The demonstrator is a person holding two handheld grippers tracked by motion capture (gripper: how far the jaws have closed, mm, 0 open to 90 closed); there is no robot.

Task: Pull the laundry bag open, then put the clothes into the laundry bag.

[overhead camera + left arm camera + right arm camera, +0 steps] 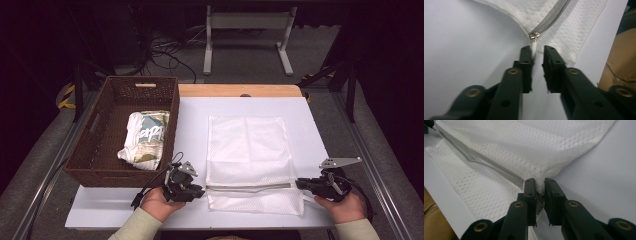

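The left gripper [200, 190], low and left of centre in the high view, sits at the left end of the zipper [248, 187] that runs across the lower part of the white mesh laundry bag [248, 150], while the right gripper [300, 183], at lower right, meets the bag's right edge at the zipper's other end. The bag lies flat in the middle of the white table top [192, 125]; a brown wicker basket [100, 145] at centre left holds a folded printed garment [145, 140], and beyond the table's wooden far edge are grey floor, loose cables and a white metal stand [247, 35]. In the left gripper view the jaws stand slightly apart at centre frame, the small white pull tab [533, 48] between their tips and against the left one but not pinched, with the metal slider [534, 35] just above it. To zip well, I judge this gripper should close squarely on the tab and draw it straight along the teeth. In the right gripper view the jaws at lower centre are close on a bunched corner of the mesh [540, 185]; whether the pads actually press it I cannot tell. That end should stay anchored and taut, low to the surface, so the fabric does not ruck up.
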